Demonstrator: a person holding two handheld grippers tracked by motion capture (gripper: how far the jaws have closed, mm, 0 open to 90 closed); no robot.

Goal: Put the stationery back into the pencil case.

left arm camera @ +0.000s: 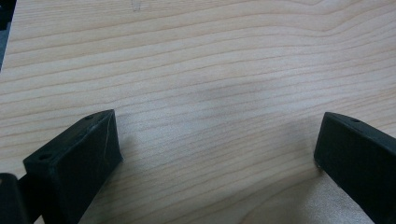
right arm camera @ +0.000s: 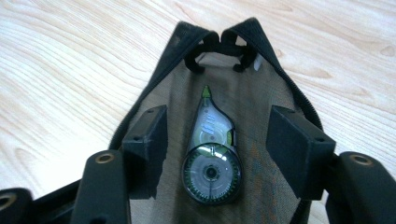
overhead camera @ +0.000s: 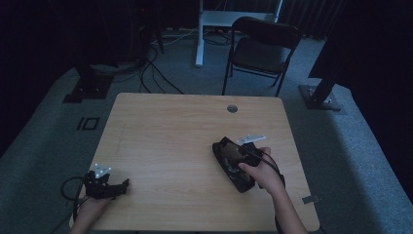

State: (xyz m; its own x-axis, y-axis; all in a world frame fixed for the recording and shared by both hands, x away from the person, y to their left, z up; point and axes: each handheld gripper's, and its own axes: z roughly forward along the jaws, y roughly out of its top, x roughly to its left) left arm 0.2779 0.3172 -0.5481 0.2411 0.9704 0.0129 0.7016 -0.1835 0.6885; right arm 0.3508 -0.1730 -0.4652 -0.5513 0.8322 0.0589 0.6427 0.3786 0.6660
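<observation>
A correction tape roller (right arm camera: 211, 158) lay inside an open black pencil case (right arm camera: 187, 88). It was see-through with a green wheel, and its pointed tip faced the far end of the case. The case lay on the right part of the wooden table (overhead camera: 170, 126), near the person's side. The right gripper (right arm camera: 219, 137) hung over the case, with one jaw on each side of the roller. Its jaws stood apart and did not touch the roller. The person's right hand (overhead camera: 260, 170) held that gripper above the case (overhead camera: 229, 158). The left gripper (overhead camera: 117, 187) sat near the front left corner of the table. Its jaws stood wide apart, with only bare wood between them. A black folding chair (overhead camera: 260, 48) stood behind the table.
</observation>
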